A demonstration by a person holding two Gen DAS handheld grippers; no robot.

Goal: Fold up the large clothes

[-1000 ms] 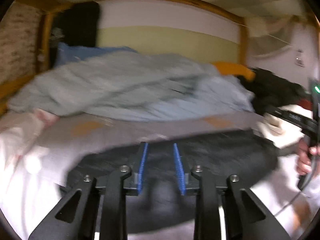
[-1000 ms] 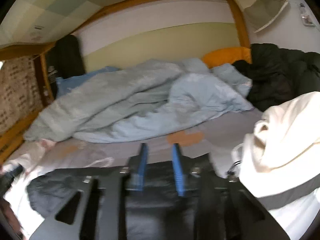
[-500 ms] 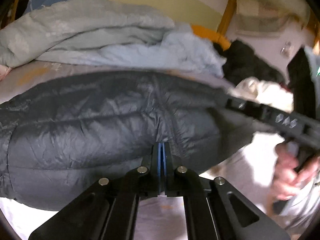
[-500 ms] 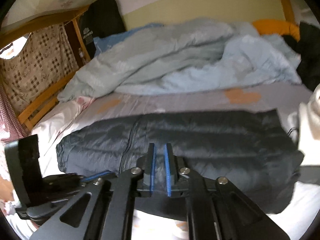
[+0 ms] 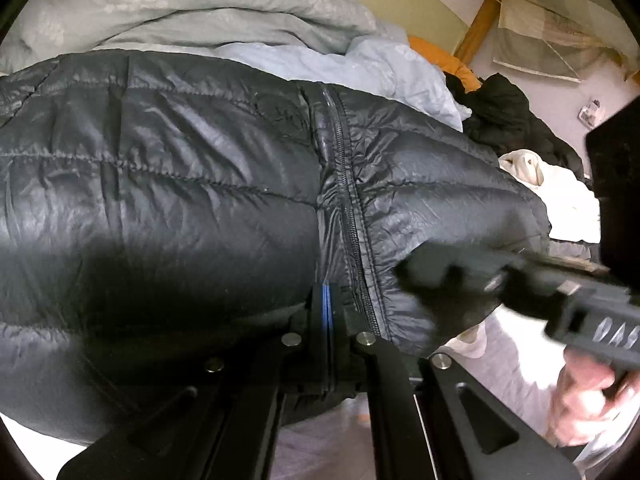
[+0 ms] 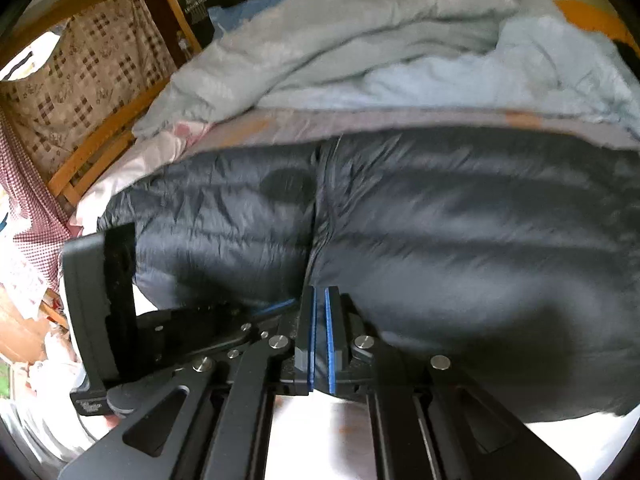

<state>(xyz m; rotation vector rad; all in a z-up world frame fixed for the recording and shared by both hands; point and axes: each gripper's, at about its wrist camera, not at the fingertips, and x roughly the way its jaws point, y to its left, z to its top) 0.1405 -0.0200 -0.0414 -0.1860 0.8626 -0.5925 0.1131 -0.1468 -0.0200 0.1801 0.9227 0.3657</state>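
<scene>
- Black quilted puffer jacket (image 5: 192,184) spread across the bed (image 6: 280,124), its near hem at both tools.
- Left tool (image 5: 328,312) pinches the hem beside the zipper (image 5: 348,200).
- Right tool (image 6: 320,336), nearly pressed together, grips the hem too.

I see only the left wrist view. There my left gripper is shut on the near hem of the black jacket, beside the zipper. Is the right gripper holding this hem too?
Observer: Yes. In the right wrist view the right gripper has its pads almost together on the near hem of the black jacket, close to the zipper.
Operator: Does the jacket touch the blue duvet behind it?
Observer: No. A strip of grey sheet shows between the jacket and the duvet.
Operator: What is beyond the jacket's left end?
Observer: A wooden bed rail, with a checked cloth behind it.
</scene>
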